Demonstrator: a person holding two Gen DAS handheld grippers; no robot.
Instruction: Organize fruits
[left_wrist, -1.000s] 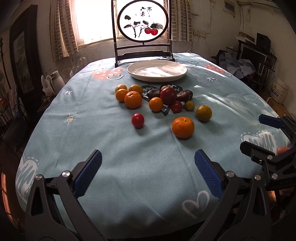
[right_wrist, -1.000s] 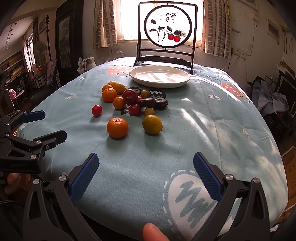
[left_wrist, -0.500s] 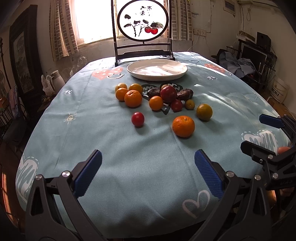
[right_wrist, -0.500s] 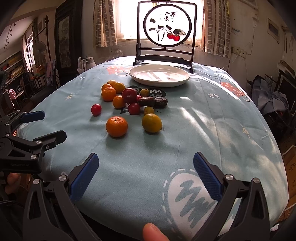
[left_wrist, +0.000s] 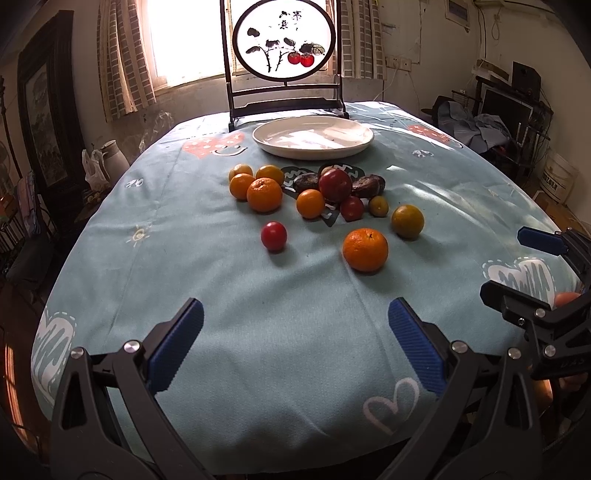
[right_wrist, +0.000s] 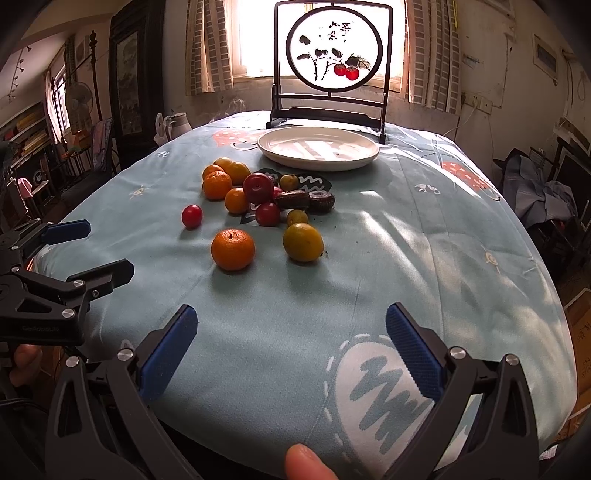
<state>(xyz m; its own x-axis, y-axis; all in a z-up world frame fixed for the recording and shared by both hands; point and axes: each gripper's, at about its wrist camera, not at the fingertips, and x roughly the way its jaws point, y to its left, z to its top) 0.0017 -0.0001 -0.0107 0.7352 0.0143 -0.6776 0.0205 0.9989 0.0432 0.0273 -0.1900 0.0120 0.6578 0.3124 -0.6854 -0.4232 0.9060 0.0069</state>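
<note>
Since the earlier frames almost nothing had shifted: both cams crept a touch closer to the fruit, & every piece lay where it was.

The left gripper (left_wrist: 295, 343) hung low over the near edge of the table (left_wrist: 280, 332), blue pads spread wide w/ nothing between them. The right gripper (right_wrist: 290, 347) matched it, jaws wide apart & empty, a fingertip (right_wrist: 308, 463) of the holder showing at 6 o'clock in its view. Each showed in the other's cam at the side edge, so they were held side by side, prob. a ready pose facing the pile.

Fruit sat loose on the teal cloth, mid-table. Nearest from the left cam: a big mandarin (left_wrist: 365, 249), a greenish-yellow citrus (left_wrist: 407, 220) at its 1 o'clock, a small red fruit (left_wrist: 273, 235) off at its 9 o'clock. Behind them was a tight cluster: more oranges (left_wrist: 264, 194), a dark red apple-like fruit (left_wrist: 335, 185), two wrinkled dark brown fruits (left_wrist: 367, 184) I couldn't ID.

The white plate (left_wrist: 313, 149) sat bare at 12 o'clock beyond the cluster, in front of a framed round painting (left_wrist: 284, 44); likely the target, so no fruit sorted yet. The outliers were nearest, so prob. first picks.
</note>
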